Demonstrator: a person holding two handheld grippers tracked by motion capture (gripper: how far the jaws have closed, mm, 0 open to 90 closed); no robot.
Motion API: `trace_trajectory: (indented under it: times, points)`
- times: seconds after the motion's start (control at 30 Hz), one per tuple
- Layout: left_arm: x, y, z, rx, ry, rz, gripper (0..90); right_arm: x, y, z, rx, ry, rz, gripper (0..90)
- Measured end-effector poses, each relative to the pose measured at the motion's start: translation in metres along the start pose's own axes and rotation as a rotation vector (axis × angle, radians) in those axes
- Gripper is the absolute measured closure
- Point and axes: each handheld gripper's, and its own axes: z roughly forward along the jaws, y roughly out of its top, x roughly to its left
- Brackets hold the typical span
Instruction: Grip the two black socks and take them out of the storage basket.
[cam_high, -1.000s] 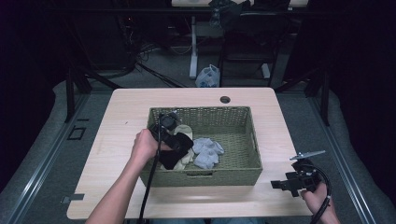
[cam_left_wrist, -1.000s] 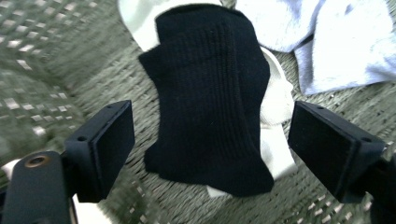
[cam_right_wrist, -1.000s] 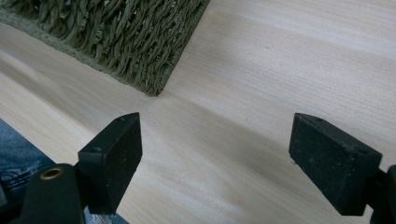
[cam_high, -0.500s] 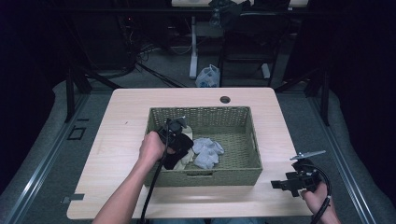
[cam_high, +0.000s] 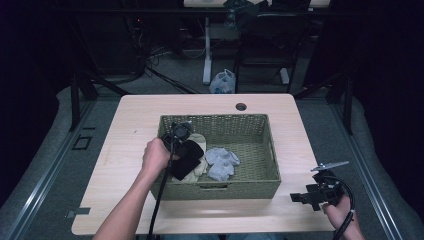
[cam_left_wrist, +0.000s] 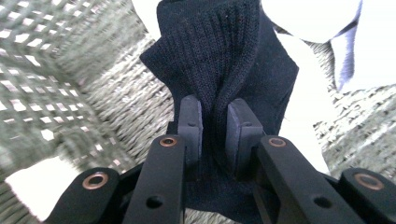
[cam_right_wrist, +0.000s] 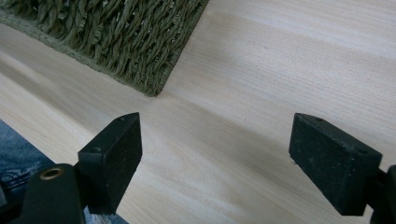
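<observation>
Left tool (cam_left_wrist: 214, 133): its two black jaws had just been closing and were pinched tight on a raised fold of the black ribbed knit sock (cam_left_wrist: 224, 60), the cloth bunched between the pads.
Left tool, high view: the left tool (cam_high: 181, 137) reached into the left end of the basket, held by the person's left hand (cam_high: 156, 156), its cable trailing down toward the near worktop edge.
Black sock's place: the black ribbed knit sock (cam_high: 186, 159) lay inside the olive-green woven rectangular basket (cam_high: 260, 125), at its left end, near the left wall, partly over a cream-coloured sock (cam_high: 200, 166).
Other contents: a crumpled light grey-blue cloth bundle (cam_high: 221, 162) sat just beside the cream sock, toward the basket's middle.
Basket: it stood on the middle of the pale wooden worktop (cam_high: 130, 120), its right half bare.
Right tool (cam_right_wrist: 215, 163): jaws stood wide apart with nothing between them, over bare worktop, a corner of the basket (cam_right_wrist: 140, 42) ahead of them.
Right tool, high view: the right tool (cam_high: 307, 196) was held by the right hand (cam_high: 340, 210) at the near right corner of the worktop, well apart from the basket.
</observation>
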Motion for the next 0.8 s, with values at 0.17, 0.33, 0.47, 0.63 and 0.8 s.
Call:
trace_trajectory:
  times: [0.17, 0.33, 0.47, 0.63, 0.8]
  points:
    - [0.004, 0.001, -0.023, -0.041, 0.003, 0.006, 78.7, 0.000, 0.000, 0.000, -0.003, -0.003, -0.003, 17.1]
    - [0.006, 0.002, -0.038, -0.064, 0.004, 0.008, 78.8, 0.000, 0.000, 0.000, -0.004, -0.004, -0.004, 17.1]
    - [0.008, 0.003, -0.045, -0.073, -0.002, 0.013, 78.8, 0.000, 0.000, 0.000, -0.007, -0.001, -0.003, 17.1]
    - [0.008, 0.005, -0.051, -0.092, -0.015, 0.019, 78.8, 0.000, 0.000, 0.000, -0.006, -0.003, 0.003, 17.1]
    - [0.010, 0.008, -0.060, -0.114, -0.031, 0.022, 78.7, 0.000, 0.000, 0.000, -0.002, -0.001, 0.002, 17.1]
